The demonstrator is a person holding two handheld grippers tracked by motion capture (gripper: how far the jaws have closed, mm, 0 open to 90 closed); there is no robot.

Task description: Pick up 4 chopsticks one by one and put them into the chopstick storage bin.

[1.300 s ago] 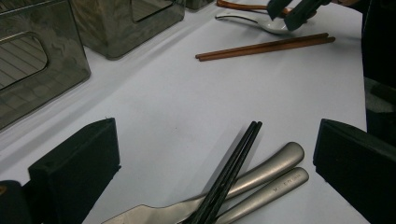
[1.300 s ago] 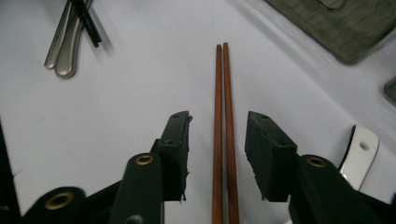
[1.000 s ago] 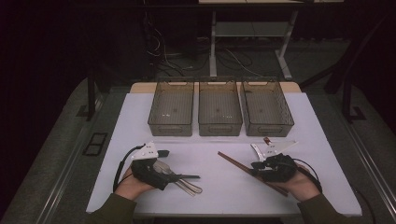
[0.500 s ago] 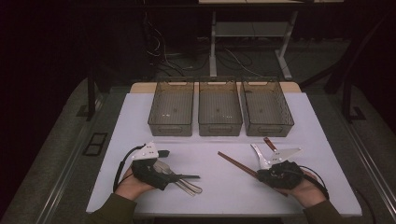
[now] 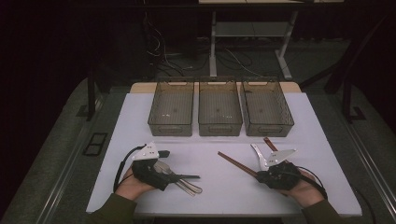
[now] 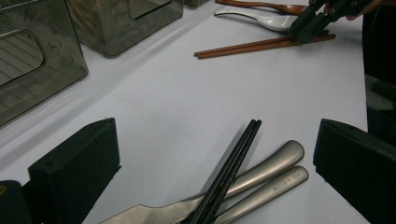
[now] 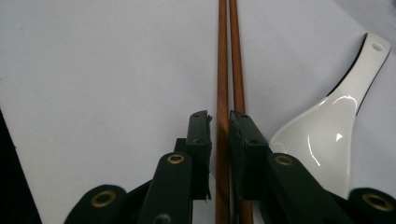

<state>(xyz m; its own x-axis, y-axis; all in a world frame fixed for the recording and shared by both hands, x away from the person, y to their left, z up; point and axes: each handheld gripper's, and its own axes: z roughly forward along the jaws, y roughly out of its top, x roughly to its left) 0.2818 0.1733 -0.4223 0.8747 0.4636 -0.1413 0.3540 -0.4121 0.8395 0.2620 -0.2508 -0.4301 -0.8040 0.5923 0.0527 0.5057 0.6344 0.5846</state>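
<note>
At seven o'clock on the table [image 5: 327, 135] my left gripper [image 6: 215, 154] rests with jaws wide, empty, astride black chopsticks [image 6: 229, 170] and two steel handles [image 6: 268, 177]. Three bins [image 5: 219, 109] stand at twelve. At five o'clock my right gripper [image 7: 220, 135] has just been closing on the brown chopsticks [image 7: 229, 56], pads nearly pinching them. Beside lies a white spoon [image 7: 334, 135], at its three o'clock.

Faint stamped lettering, not clearly readable, on one metal utensil handle [image 6: 275, 186].

Black chopsticks [image 6: 231, 168] across metal handles [image 6: 266, 173]
</note>
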